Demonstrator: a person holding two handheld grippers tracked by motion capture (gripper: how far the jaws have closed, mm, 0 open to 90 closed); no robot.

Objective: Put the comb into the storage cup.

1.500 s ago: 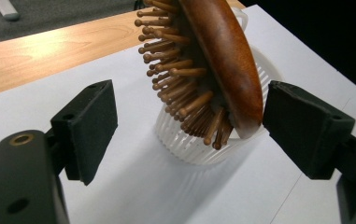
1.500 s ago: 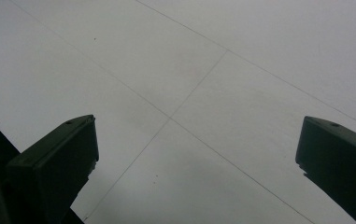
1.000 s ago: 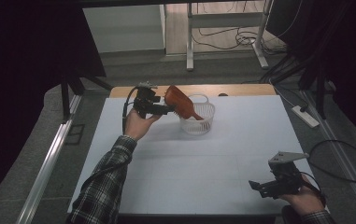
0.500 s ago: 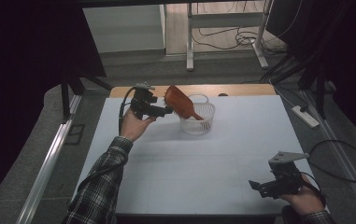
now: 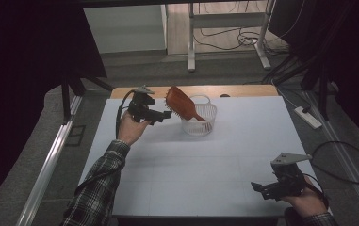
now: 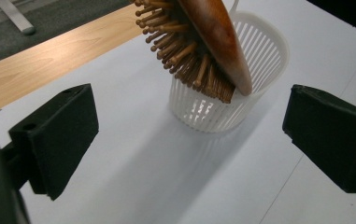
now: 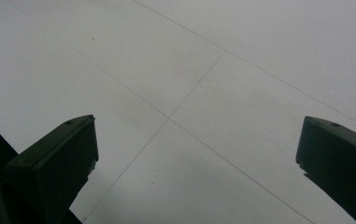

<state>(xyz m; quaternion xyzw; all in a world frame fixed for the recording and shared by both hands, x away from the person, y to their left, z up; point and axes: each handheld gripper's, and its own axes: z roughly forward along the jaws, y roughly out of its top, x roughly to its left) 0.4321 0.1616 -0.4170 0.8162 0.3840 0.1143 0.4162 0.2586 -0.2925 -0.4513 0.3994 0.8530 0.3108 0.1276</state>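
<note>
A reddish-brown wooden hairbrush point(image 5: 183, 103) leans in a small white slatted basket point(image 5: 199, 124) at the far middle of the white table point(image 5: 191, 165). Its handle is down inside and its bristled head sticks out up and to the left. In the left gripper view the hairbrush point(image 6: 213, 42) and the basket point(image 6: 264, 56) lie just ahead. My left gripper point(image 5: 167, 114) hovers just left of the basket. Its jaws have just been opening and stand wide, with nothing between them point(image 6: 189, 135). My right gripper point(image 5: 260, 189) rests open near the front right corner, over bare table point(image 7: 194, 158).
A strip of bare wood point(image 5: 243, 90) runs along the table's far edge. On the floor to the right lie a power strip point(image 5: 308, 117) and cables. A metal rail point(image 5: 50, 160) runs along the left side.
The left gripper's jaws have let go of the hairbrush head and drawn slightly back and down. The brush stays leaning in the basket. The right gripper has not moved.
</note>
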